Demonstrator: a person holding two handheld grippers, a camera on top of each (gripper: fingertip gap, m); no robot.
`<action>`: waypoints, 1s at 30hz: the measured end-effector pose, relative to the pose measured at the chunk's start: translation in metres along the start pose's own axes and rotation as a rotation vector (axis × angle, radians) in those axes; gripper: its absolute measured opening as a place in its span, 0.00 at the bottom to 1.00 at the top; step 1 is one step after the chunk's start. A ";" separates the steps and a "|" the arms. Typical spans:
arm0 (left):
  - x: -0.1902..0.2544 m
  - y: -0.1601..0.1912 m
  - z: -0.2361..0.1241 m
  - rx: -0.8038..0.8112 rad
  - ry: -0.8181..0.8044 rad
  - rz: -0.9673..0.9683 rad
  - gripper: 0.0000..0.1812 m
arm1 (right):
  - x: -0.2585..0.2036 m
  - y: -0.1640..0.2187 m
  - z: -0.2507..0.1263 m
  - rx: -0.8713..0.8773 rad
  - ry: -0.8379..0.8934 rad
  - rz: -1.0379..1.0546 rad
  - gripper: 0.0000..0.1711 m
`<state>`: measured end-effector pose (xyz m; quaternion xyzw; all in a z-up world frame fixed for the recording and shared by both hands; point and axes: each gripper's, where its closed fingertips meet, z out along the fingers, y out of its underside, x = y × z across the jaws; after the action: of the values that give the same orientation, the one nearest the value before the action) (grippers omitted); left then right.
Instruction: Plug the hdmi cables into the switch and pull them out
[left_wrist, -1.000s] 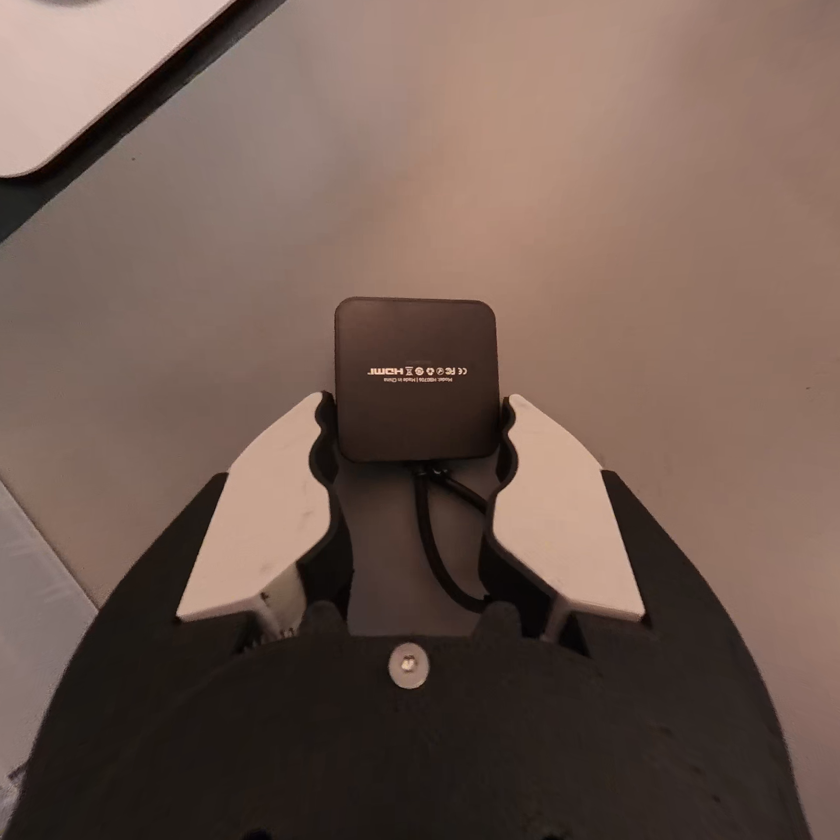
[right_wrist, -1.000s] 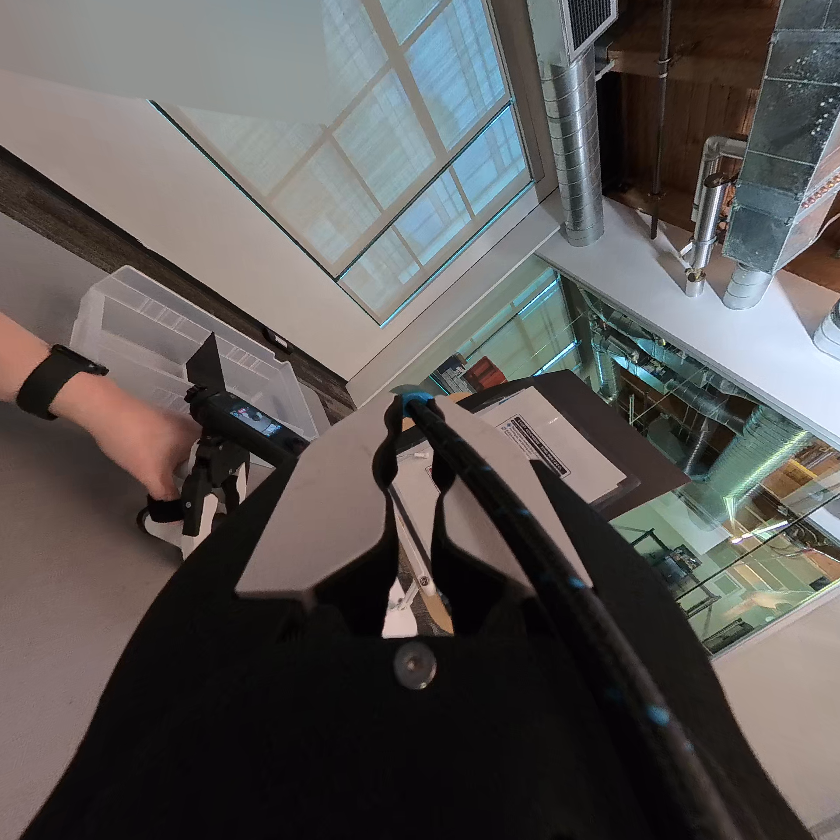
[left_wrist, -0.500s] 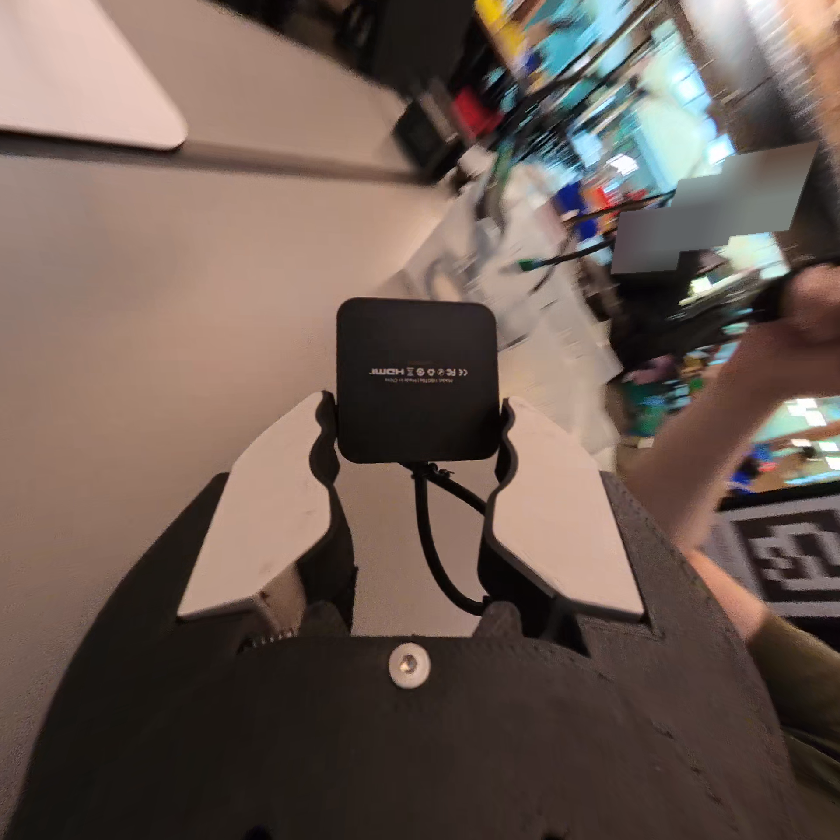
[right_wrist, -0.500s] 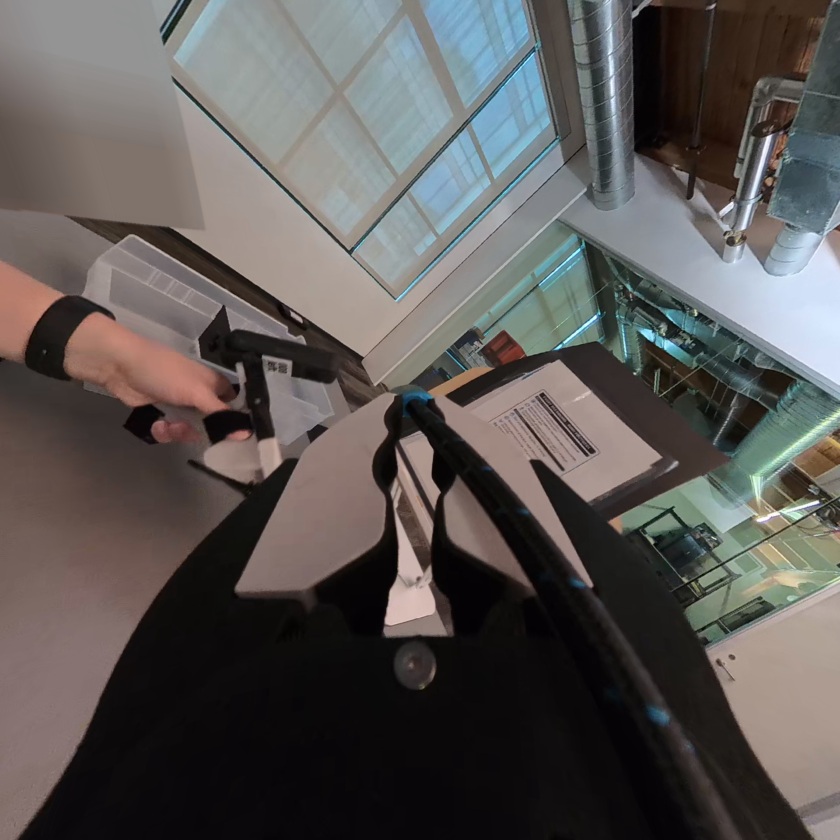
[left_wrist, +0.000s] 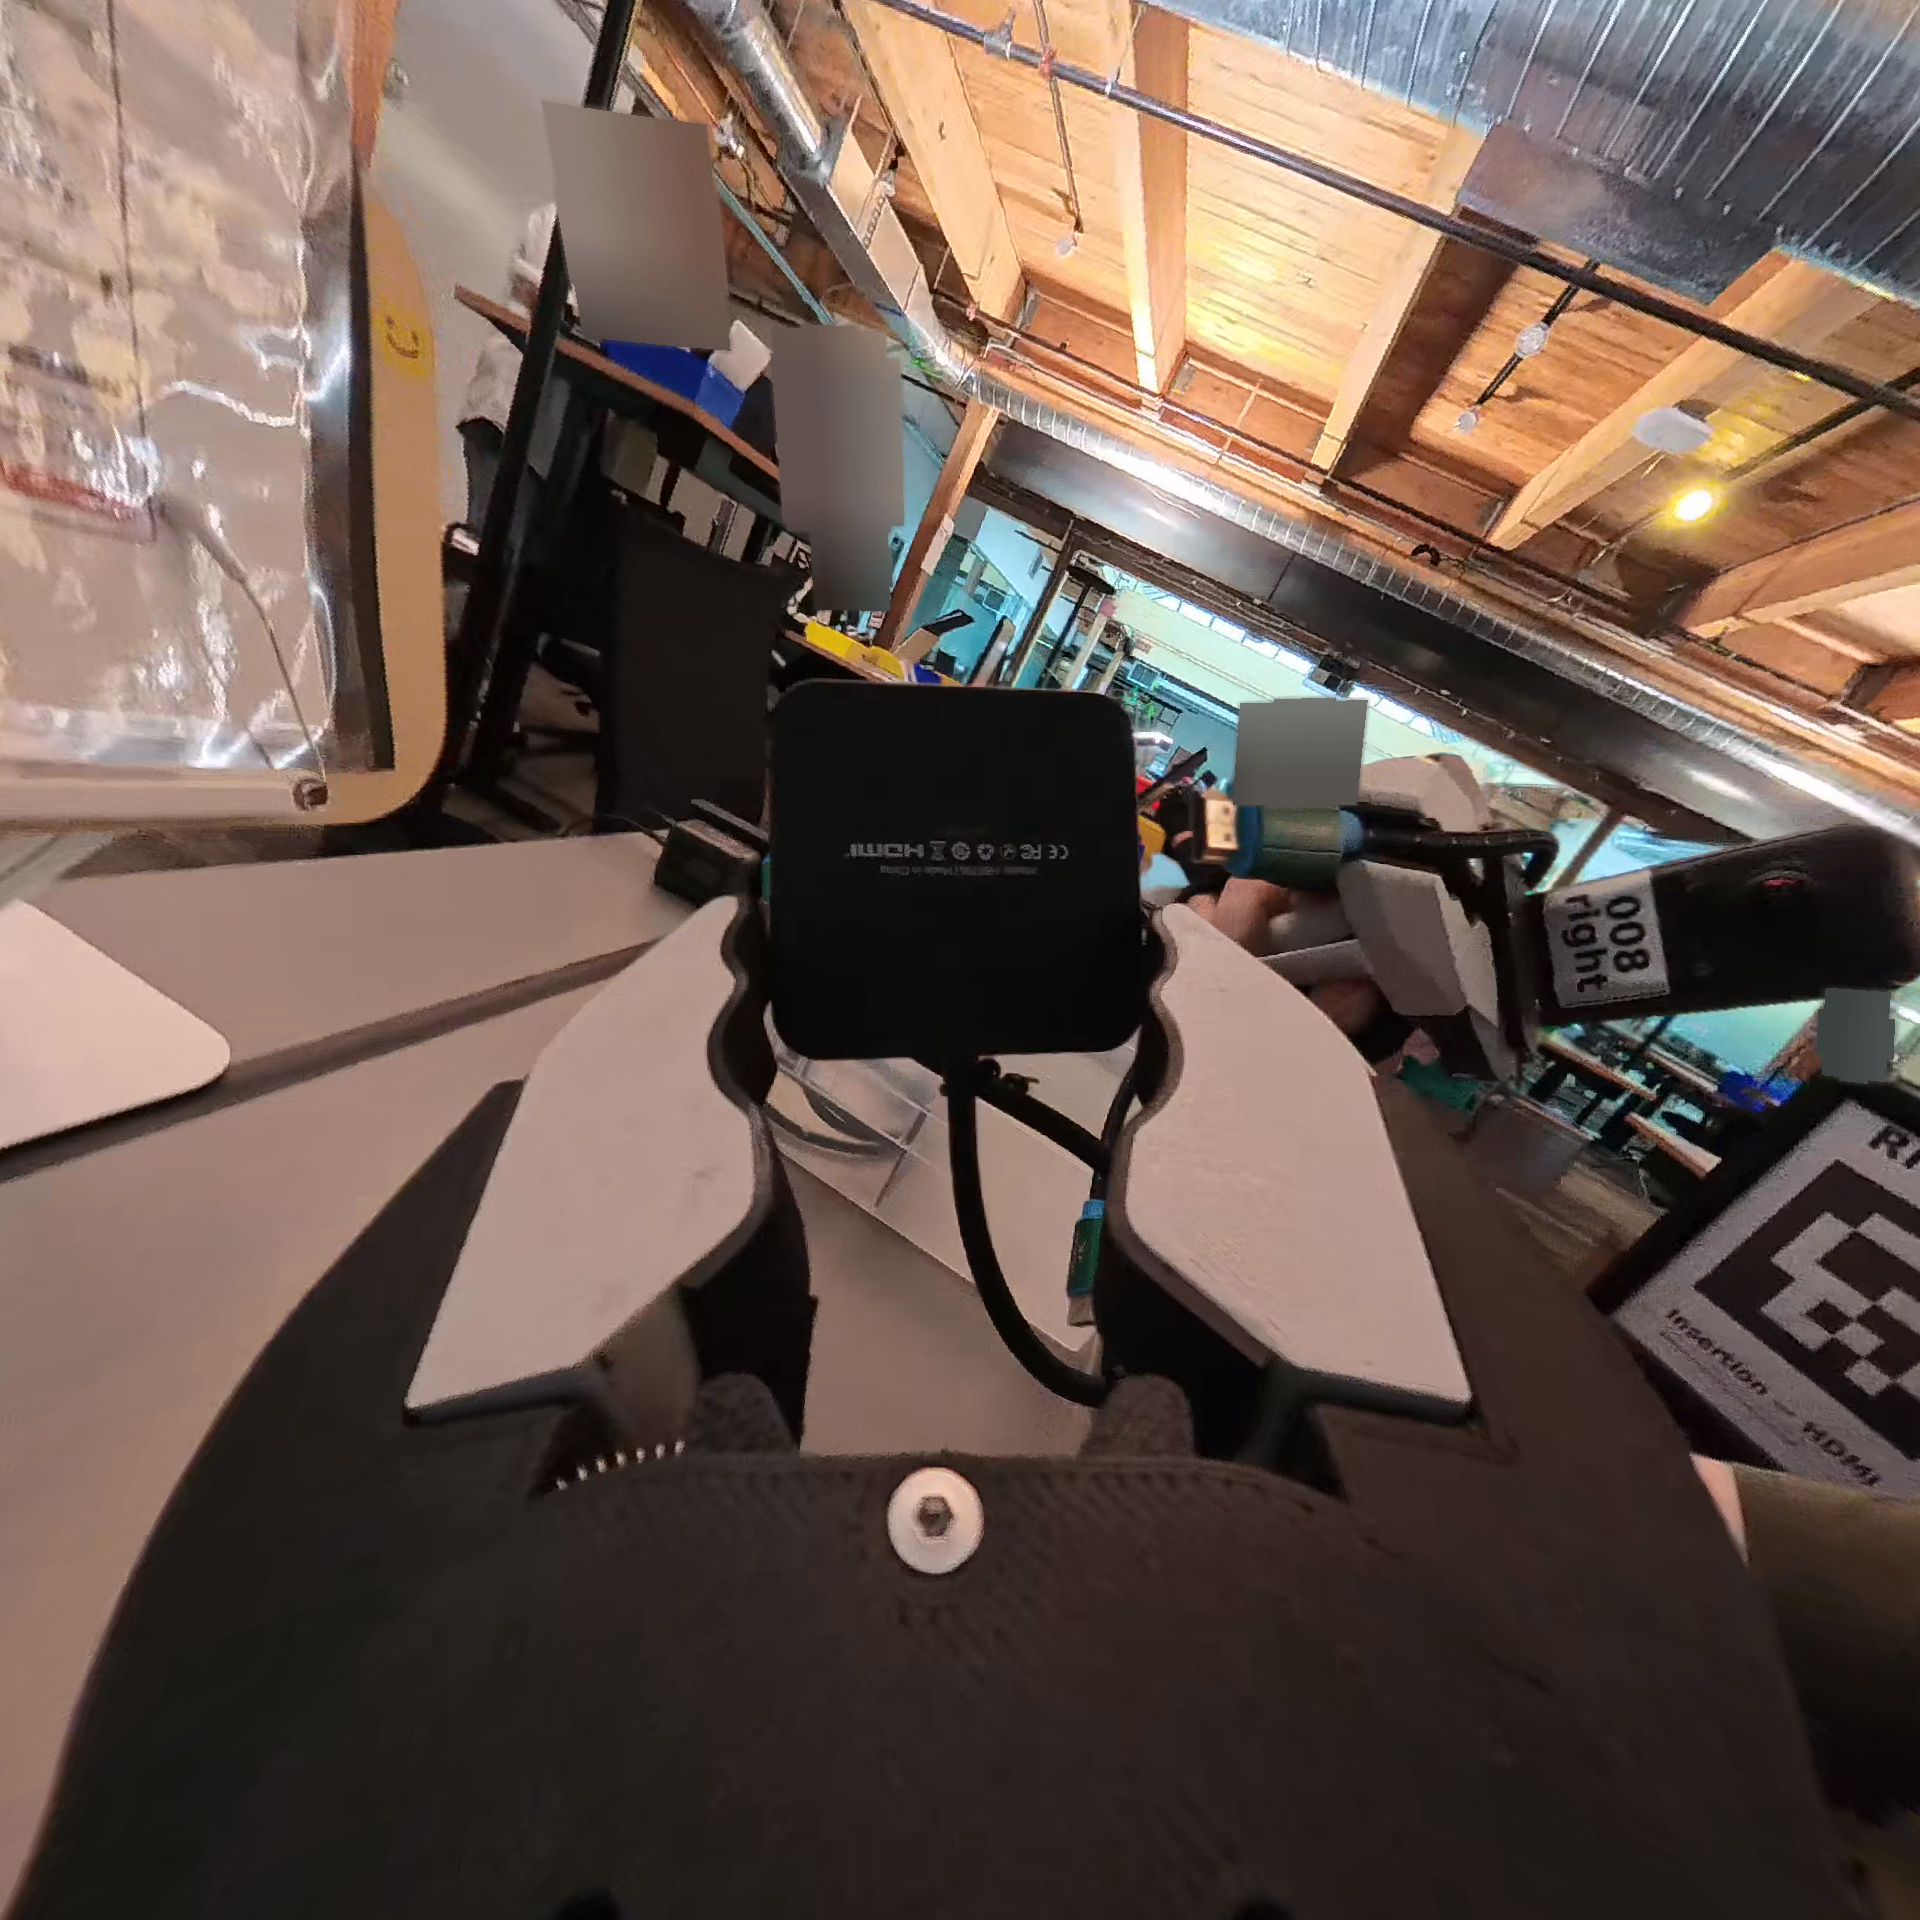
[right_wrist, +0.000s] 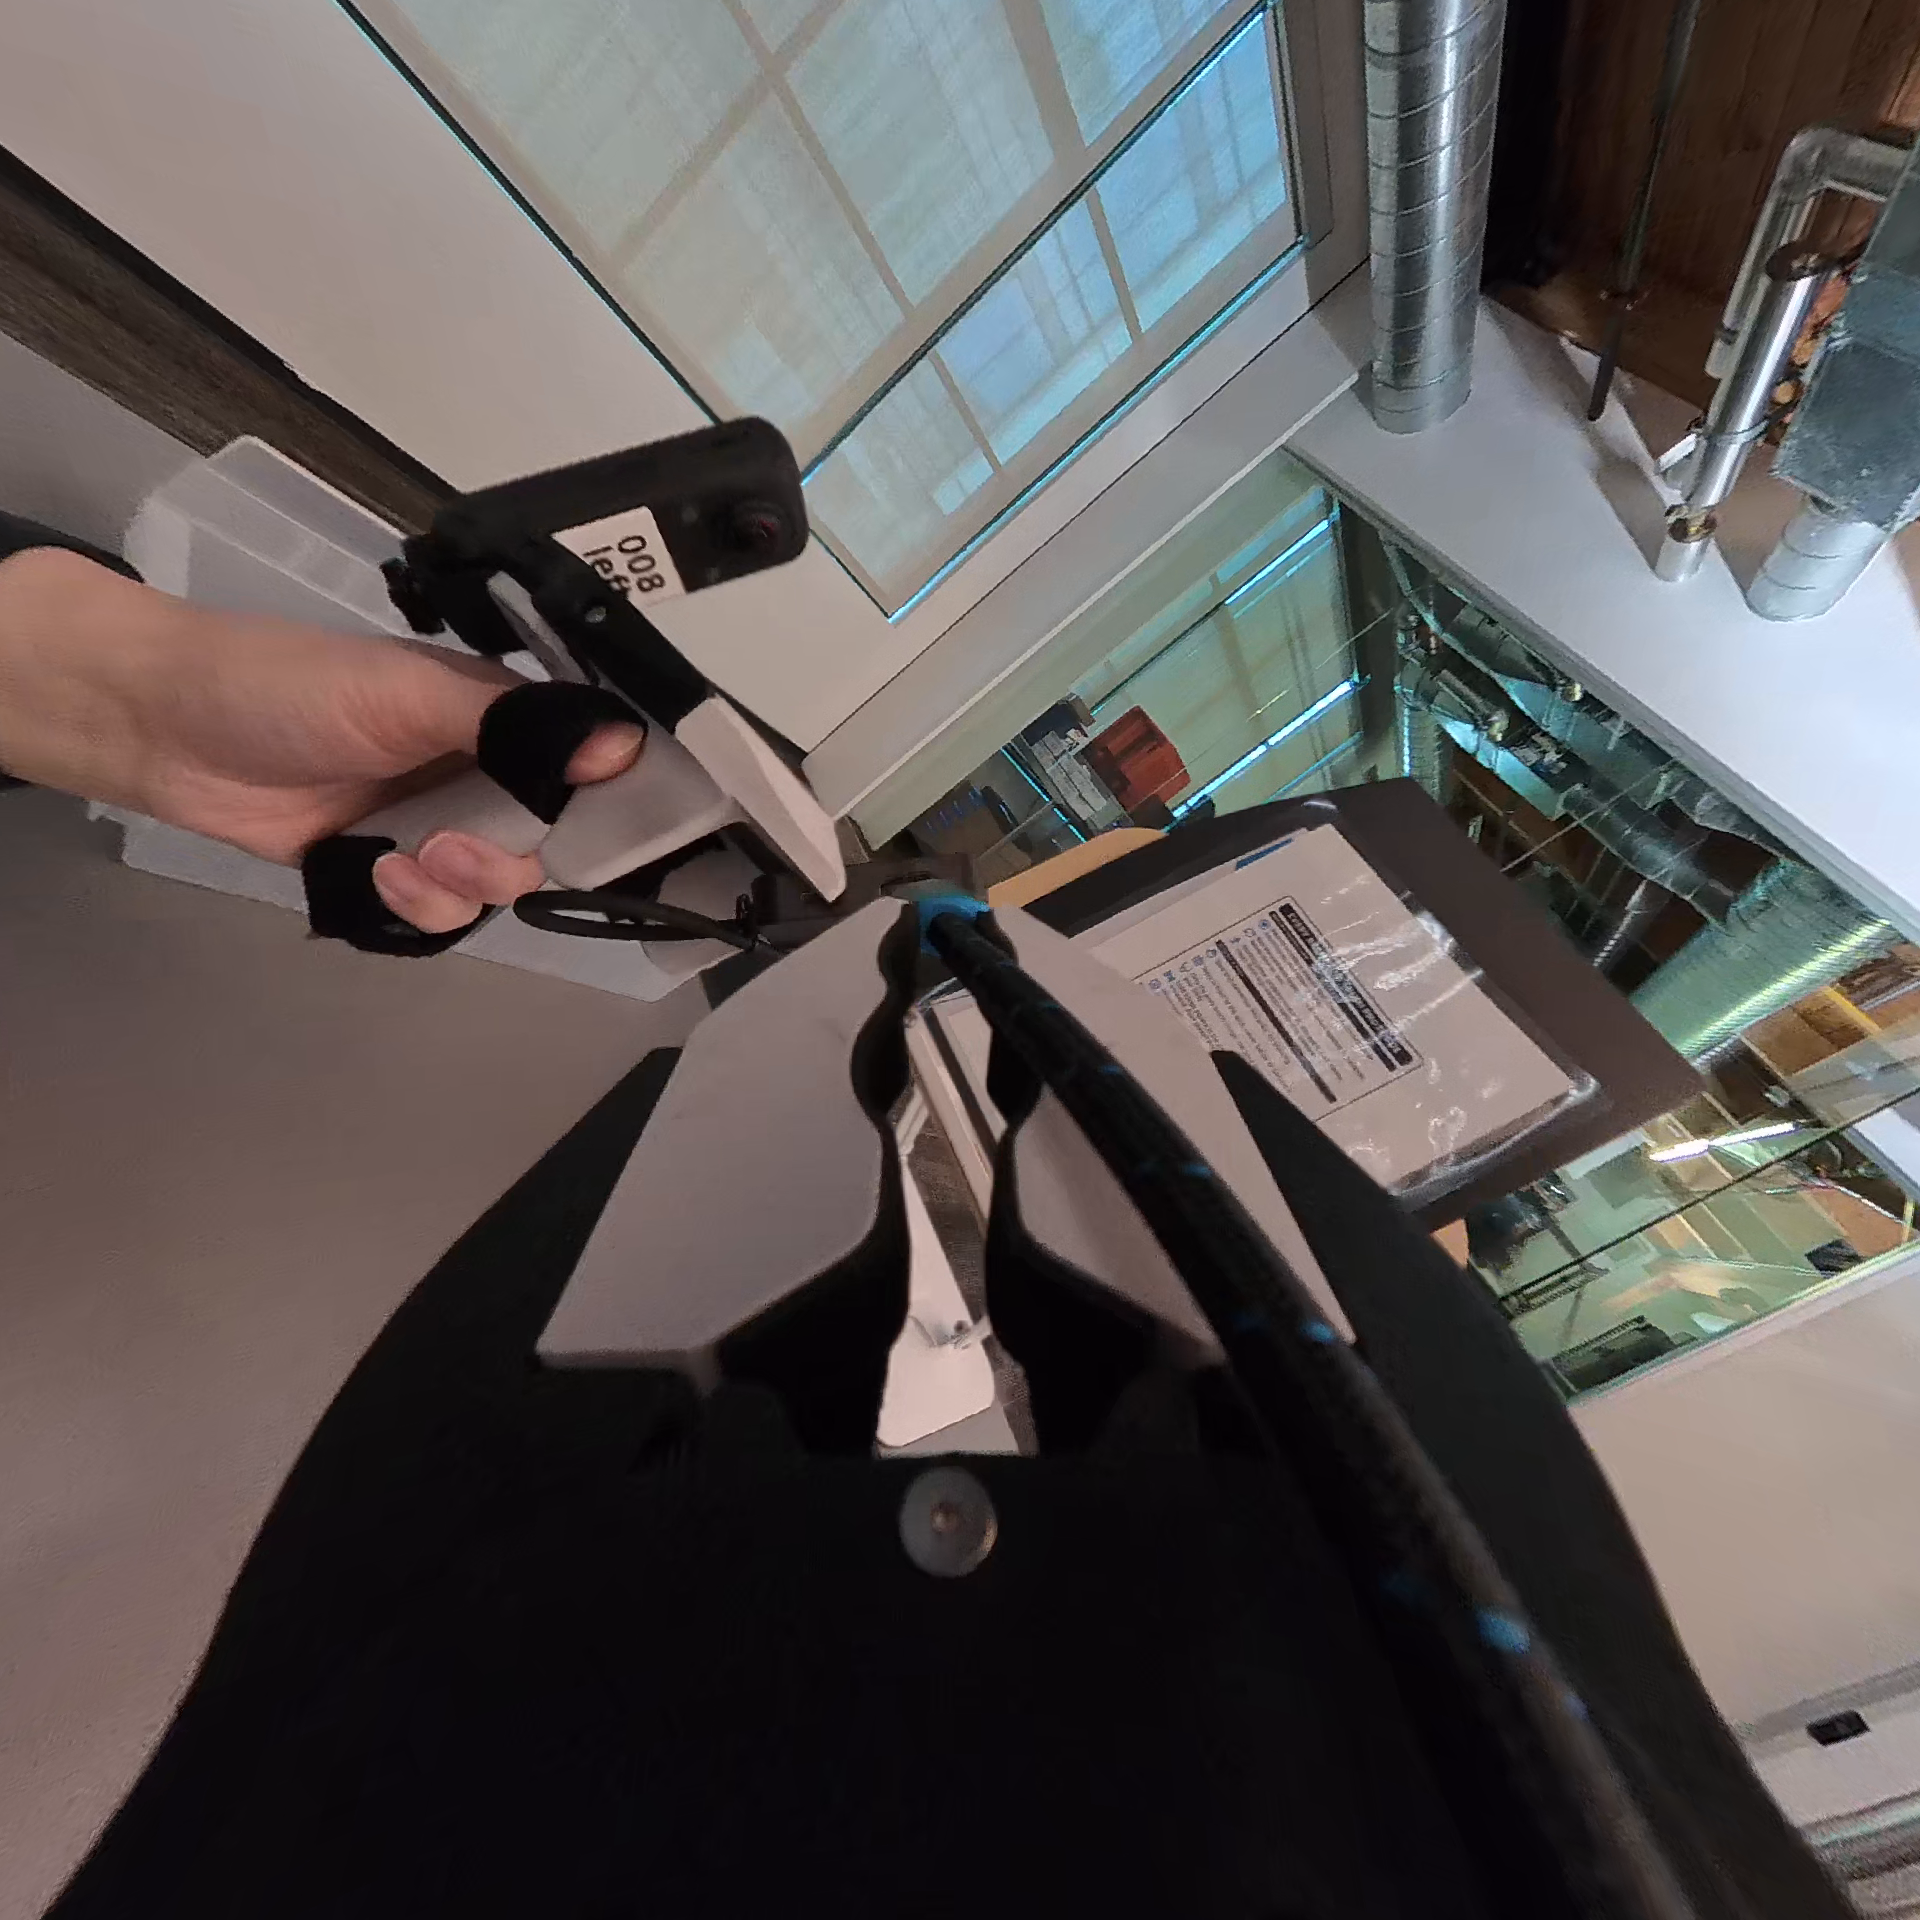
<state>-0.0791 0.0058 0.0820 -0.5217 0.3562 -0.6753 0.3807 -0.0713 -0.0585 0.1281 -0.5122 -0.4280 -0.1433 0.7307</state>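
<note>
- Lifted off the grey table since a second ago, the black switch now stands in the air before a wooden beam ceiling, where it earlier lay flat against the tabletop.
- Left gripper has its two white fingers closed against the switch's two sides, so the box sits clamped between their tips with its printed face toward the camera.
- From the switch's near edge a thin black lead loops down between the fingers, and a small teal-collared plug hangs beside it.
- Just right of the switch, apart from it, is the HDMI plug with its metal end pointing at the switch's right side.
- Right gripper is nearly closed on that plug's blue-green collar, and the black braided cable with blue flecks runs back over its right finger.
- In the right wrist view the other tool, held in a hand with black finger straps, lies up-left of the plug with its white finger close by.
- Below the switch lies the grey table; left of it, a white pad.
- Down-right of the switch stands a black-and-white marker board.
</note>
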 end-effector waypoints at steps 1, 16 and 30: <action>0.004 -0.001 0.000 0.000 0.010 0.013 0.38 | 0.001 -0.001 0.001 0.000 0.012 0.001 0.06; 0.029 -0.003 0.005 0.004 0.031 0.071 0.38 | -0.001 -0.013 -0.001 0.054 0.023 -0.009 0.06; 0.040 -0.016 -0.004 -0.012 -0.163 0.435 0.38 | -0.001 -0.027 -0.005 0.119 0.033 0.026 0.06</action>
<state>-0.0916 -0.0221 0.1128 -0.4878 0.4321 -0.5309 0.5417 -0.0872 -0.0746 0.1434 -0.4709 -0.4170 -0.1166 0.7686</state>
